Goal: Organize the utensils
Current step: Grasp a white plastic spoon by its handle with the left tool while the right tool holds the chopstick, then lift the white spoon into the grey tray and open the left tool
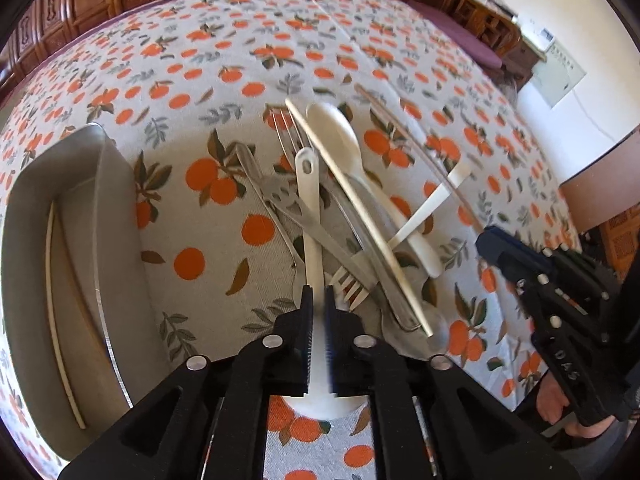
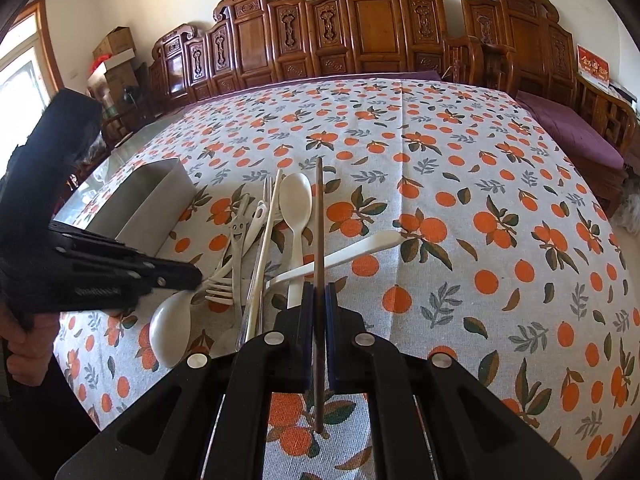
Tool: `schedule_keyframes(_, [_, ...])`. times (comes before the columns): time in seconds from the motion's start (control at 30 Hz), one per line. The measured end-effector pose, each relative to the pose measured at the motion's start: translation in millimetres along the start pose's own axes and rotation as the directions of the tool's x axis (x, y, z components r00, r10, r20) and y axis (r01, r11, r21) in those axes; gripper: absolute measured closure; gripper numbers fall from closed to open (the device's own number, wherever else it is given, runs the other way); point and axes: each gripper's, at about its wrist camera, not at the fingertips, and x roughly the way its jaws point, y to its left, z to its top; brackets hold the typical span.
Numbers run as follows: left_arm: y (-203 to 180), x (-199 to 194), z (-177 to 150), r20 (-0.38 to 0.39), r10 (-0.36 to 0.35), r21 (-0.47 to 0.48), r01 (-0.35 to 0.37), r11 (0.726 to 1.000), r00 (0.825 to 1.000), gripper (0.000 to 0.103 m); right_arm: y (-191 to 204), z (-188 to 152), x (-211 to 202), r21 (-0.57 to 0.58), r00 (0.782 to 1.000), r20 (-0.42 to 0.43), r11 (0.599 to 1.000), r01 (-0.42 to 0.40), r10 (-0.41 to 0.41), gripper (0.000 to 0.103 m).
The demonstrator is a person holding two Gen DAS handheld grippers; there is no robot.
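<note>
A pile of utensils lies mid-table: a white spoon [image 1: 336, 128], metal forks [image 1: 286, 134], a white fork [image 1: 352, 286], a pale chopstick [image 1: 360, 220] and a white spatula [image 2: 360, 250]. My left gripper [image 1: 318, 300] is shut on the handle of a white ladle spoon [image 1: 310, 200], whose bowl shows in the right wrist view [image 2: 170, 330]. My right gripper [image 2: 319, 296] is shut on a dark brown chopstick [image 2: 319, 220] that points away over the pile. The left gripper also shows in the right wrist view [image 2: 192, 276].
A metal organizer tray [image 1: 100, 240] stands left of the pile, with a pale chopstick [image 1: 60, 320] inside; it also shows in the right wrist view [image 2: 148, 196]. The orange-print tablecloth [image 2: 480, 200] covers the table. Carved wooden chairs [image 2: 360, 32] line the far edge.
</note>
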Motion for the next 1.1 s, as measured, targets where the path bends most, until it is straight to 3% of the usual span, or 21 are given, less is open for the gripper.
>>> schedule_keyframes(0.4, [1,8,-3,-0.016,0.024,0.025,-0.024,0.999,1.0,0.095,1,0,-1,0.003,1.0,0.0,1.0,-0.005,0.005,0.097])
schedule_keyframes(0.6, [6,-10,-2,0.045,0.045,0.02,-0.046,0.999,0.998,0.101,1,0,0,0.001,1.0,0.002,1.0,-0.007,0.007,0.097])
schedule_keyframes(1.1, [7,-55,35,0.202,0.085,-0.025,-0.081,0.996,0.976,0.101,3,2,-4,0.012,1.0,0.023,1.0,-0.003,0.003,0.097])
